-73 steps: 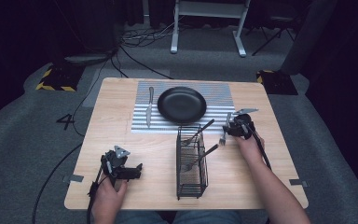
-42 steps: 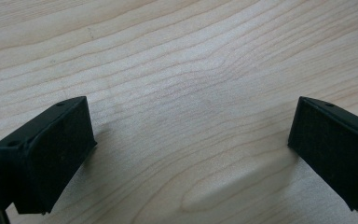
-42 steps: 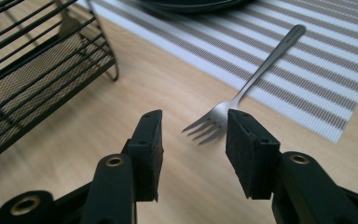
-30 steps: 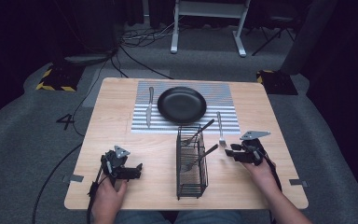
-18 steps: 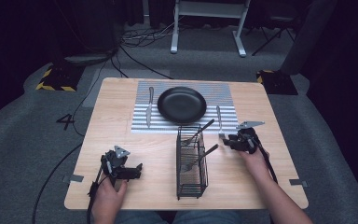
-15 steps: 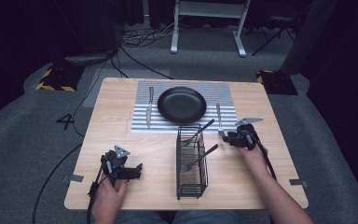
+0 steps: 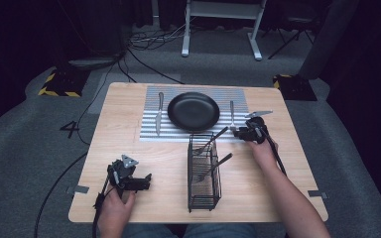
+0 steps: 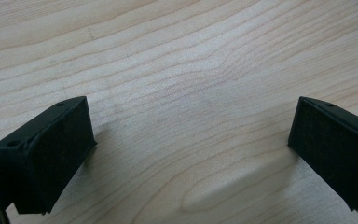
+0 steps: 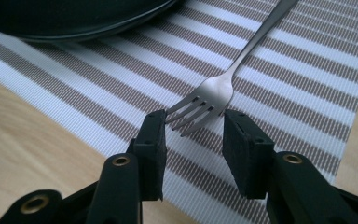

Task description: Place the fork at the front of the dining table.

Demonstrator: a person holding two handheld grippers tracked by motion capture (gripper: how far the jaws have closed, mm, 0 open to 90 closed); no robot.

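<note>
- Tines of a fork are seen in the right gripper view between the jaws of the right tongs; the left jaw touches the outer tine, while a gap is seen at the right jaw, so the tongs are parted around the fork head rather than clamped on it.
- In the high view the same fork is shown lying flat on the striped placemat, just right of the black plate, its handle pointing away from the person; the right tongs are placed at its near end.
- A knife left of the plate and a wire cutlery basket holding two dark utensils are given by the high view.
- The left tongs are seen spread wide over bare wood, nothing between the jaws; in the high view they rest near the front left corner of the surface.
- The mat's front edge runs just behind the basket; open wood is left to the right of the basket and of the mat.
</note>
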